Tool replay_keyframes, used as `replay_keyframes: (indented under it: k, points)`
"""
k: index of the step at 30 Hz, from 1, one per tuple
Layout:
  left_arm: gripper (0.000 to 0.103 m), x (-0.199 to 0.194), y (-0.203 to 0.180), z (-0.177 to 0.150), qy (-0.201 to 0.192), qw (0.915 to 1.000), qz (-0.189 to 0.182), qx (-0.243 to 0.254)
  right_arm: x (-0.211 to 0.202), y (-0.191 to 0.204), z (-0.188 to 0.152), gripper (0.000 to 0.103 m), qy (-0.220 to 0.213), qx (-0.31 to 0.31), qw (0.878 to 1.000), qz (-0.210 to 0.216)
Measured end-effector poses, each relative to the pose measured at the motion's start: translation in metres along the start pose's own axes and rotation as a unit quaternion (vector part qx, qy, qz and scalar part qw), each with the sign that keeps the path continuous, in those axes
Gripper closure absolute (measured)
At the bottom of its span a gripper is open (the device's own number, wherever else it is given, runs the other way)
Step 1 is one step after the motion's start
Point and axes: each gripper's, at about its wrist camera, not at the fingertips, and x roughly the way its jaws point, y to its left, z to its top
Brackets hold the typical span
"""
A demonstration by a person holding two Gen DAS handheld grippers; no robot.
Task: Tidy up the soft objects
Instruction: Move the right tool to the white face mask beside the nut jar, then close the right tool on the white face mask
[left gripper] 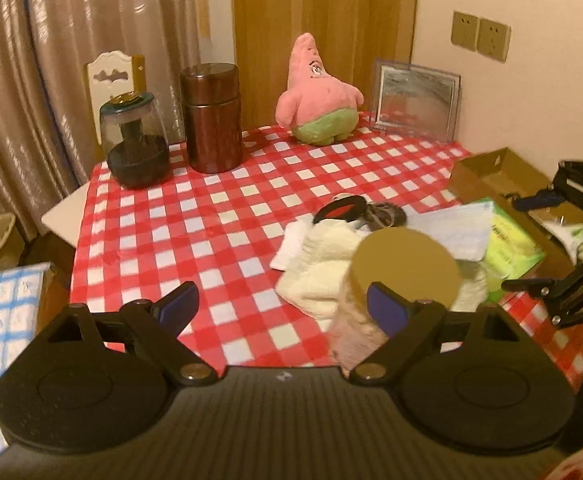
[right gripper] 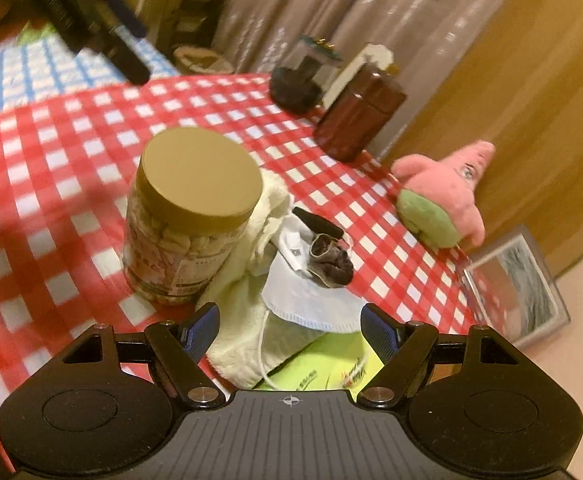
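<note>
At the bottom of the left wrist view, the left claw (left gripper: 285,306) stands wide open with nothing between its blue ribbed pads; a blurred plastic jar (left gripper: 395,280) with a flat round tan lid rises just beyond its right finger. At the bottom of the right wrist view, the right claw (right gripper: 289,324) is likewise spread wide and empty, hanging over a heap of soft things in the lower middle of the frame: one fluffy cream towel (right gripper: 247,320), one thin white face mask (right gripper: 307,300) with a stitched edge and cord loop, one crumpled dark sock-like piece (right gripper: 331,260) and one glossy lime-green packet (right gripper: 323,364). The heap lies on the bench (right gripper: 71,128), covered in smooth red-and-white checked cloth. One pink and green star-shaped plush toy (left gripper: 317,94) sits at the upper middle of the left view, beside one brown cylindrical canister (left gripper: 213,118), one clear domed jar (left gripper: 135,146) and one silvery rectangular frame (left gripper: 417,98). An open cardboard box (left gripper: 495,176) sits at the right.
</note>
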Motion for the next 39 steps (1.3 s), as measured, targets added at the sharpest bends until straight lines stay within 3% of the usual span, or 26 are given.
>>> replay_keyframes:
  k: [6, 12, 26, 28, 33, 39]
  points:
    - [0.014, 0.022, 0.009, 0.004, 0.001, 0.9958, 0.006, 0.091, 0.029, 0.010, -0.001, 0.027, 0.016, -0.088, 0.996, -0.020]
    - [0.016, 0.045, 0.008, 0.002, 0.009, 0.9862, 0.003, 0.166, 0.051, 0.027, -0.007, 0.038, 0.035, -0.183, 0.982, -0.041]
    - [0.022, 0.088, 0.009, -0.005, 0.016, 0.9612, -0.045, 0.272, 0.088, 0.038, -0.008, 0.067, 0.080, -0.242, 0.964, -0.073]
    - [0.022, 0.094, 0.010, -0.005, 0.015, 0.9556, -0.048, 0.290, 0.091, 0.034, -0.008, 0.080, 0.082, -0.241, 0.964, -0.079]
    - [0.024, 0.102, 0.009, -0.007, 0.010, 0.9342, -0.069, 0.350, 0.087, 0.031, -0.009, 0.099, 0.076, -0.237, 0.965, -0.084]
    - [0.027, 0.116, -0.002, -0.012, 0.001, 0.8851, -0.093, 0.456, 0.072, 0.014, -0.001, 0.101, 0.047, -0.188, 0.977, -0.090]
